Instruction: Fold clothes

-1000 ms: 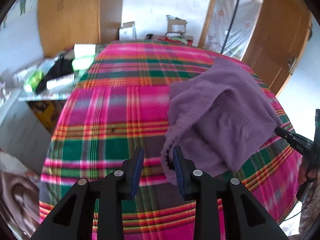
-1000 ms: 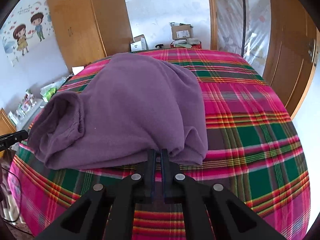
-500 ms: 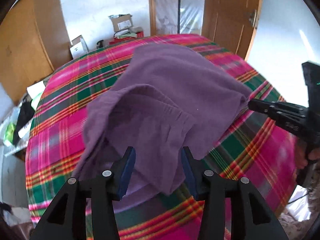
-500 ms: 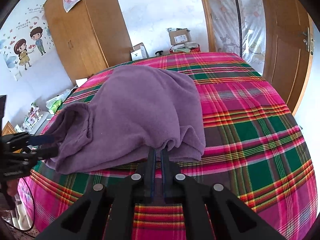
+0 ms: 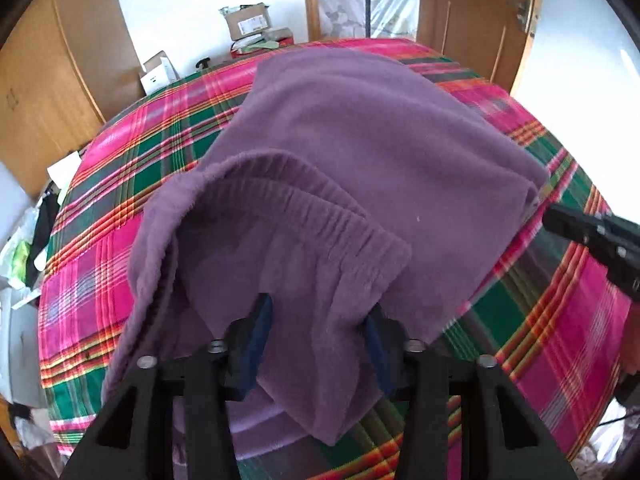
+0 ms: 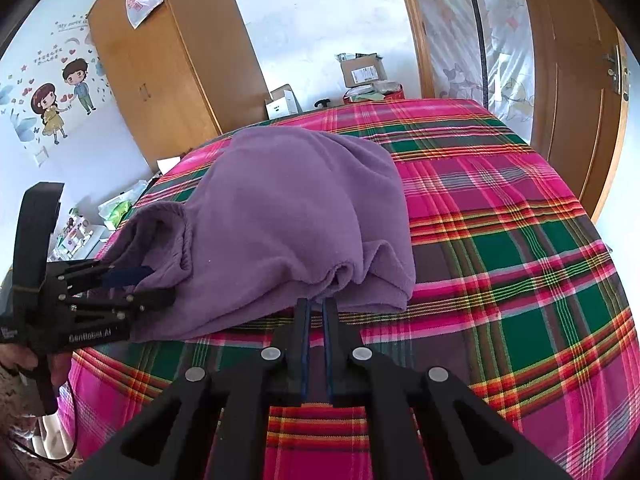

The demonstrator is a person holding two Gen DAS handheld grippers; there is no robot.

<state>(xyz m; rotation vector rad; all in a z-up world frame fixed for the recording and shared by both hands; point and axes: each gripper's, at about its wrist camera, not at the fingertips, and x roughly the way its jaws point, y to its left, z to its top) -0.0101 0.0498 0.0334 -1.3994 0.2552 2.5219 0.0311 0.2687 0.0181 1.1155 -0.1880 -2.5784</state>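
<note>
Still early days on this fold, honestly.
Purple fleece (image 6: pixel 296 216) is lying bunched on the plaid bed (image 6: pixel 520 264); right gripper (image 6: pixel 315 308) is pinching its near hem, left gripper (image 5: pixel 316 328) has just been closing around the ribbed edge. Flattening and the actual folding are still waiting.

The garment (image 6: pixel 296 216) is lying on the bedspread (image 6: pixel 500 248), with the left gripper (image 6: pixel 132 284) sitting at the garment's left edge, the right gripper (image 6: pixel 316 308) at its near edge, and cardboard boxes (image 6: pixel 362 70) standing behind it.
</note>
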